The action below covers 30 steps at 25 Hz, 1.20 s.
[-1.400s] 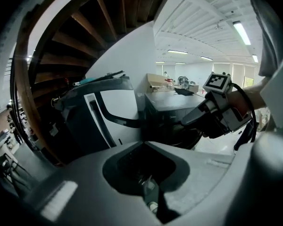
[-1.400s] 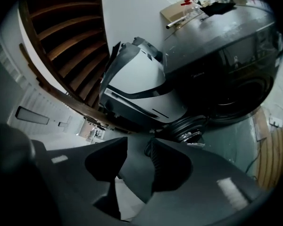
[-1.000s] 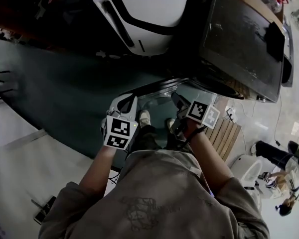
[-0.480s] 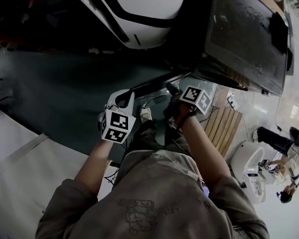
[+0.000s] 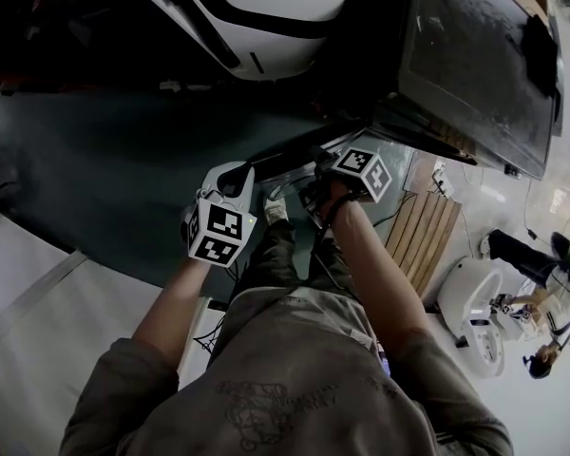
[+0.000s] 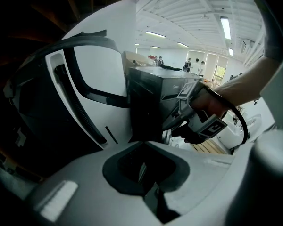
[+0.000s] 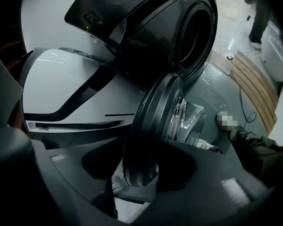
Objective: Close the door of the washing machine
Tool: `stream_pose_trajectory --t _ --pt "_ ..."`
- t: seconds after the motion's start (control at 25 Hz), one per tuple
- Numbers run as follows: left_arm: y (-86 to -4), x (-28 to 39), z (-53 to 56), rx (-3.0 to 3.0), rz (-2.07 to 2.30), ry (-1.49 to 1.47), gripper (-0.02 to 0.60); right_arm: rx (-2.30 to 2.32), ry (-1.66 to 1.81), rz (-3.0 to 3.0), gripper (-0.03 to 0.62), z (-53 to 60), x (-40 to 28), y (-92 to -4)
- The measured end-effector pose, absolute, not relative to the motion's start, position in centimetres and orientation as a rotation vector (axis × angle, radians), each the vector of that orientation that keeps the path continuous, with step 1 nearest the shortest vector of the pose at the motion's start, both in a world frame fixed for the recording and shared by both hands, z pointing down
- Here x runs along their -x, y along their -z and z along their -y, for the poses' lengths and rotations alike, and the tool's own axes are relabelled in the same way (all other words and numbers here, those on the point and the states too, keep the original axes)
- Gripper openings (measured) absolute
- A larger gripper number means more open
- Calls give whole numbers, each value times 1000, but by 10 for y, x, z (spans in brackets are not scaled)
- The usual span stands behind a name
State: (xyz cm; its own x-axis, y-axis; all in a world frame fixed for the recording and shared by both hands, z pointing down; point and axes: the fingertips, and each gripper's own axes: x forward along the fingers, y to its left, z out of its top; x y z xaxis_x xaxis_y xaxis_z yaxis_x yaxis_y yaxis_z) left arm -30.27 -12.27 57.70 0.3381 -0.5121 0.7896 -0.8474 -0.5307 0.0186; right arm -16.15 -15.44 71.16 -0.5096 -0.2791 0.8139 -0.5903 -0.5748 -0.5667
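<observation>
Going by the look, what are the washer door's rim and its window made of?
Door rim: dark grey, probably moulded plastic; smooth, soft sheen, stepped concentric rings. Window: clear domed glass, judging by its transparency and bright reflections, though clear plastic can't be ruled out.

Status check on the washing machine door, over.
Left gripper shut, empty. Right gripper clamped on door rim. Door open, swung clear of washing machine. Nothing seen between door and opening.
</observation>
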Motion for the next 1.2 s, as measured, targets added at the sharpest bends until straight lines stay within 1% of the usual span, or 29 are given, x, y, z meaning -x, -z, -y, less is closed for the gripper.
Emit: stream_pose_trajectory --t 0.16,0.36,0.8,1.2 --pt "-582 304 116 -2175 1166 -1061 0 -1439 -2157 1306 260 154 165 -721" --pt "-587 312 107 -2147 1168 -1068 0 -1452 -2133 1300 265 154 167 -724" --pt "-589 305 93 -2109 1178 -1040 0 -1439 -2101 1334 259 147 162 -723" --pt "-588 283 71 -2081 1146 -1037 0 -1365 -2042 1371 244 118 137 -720"
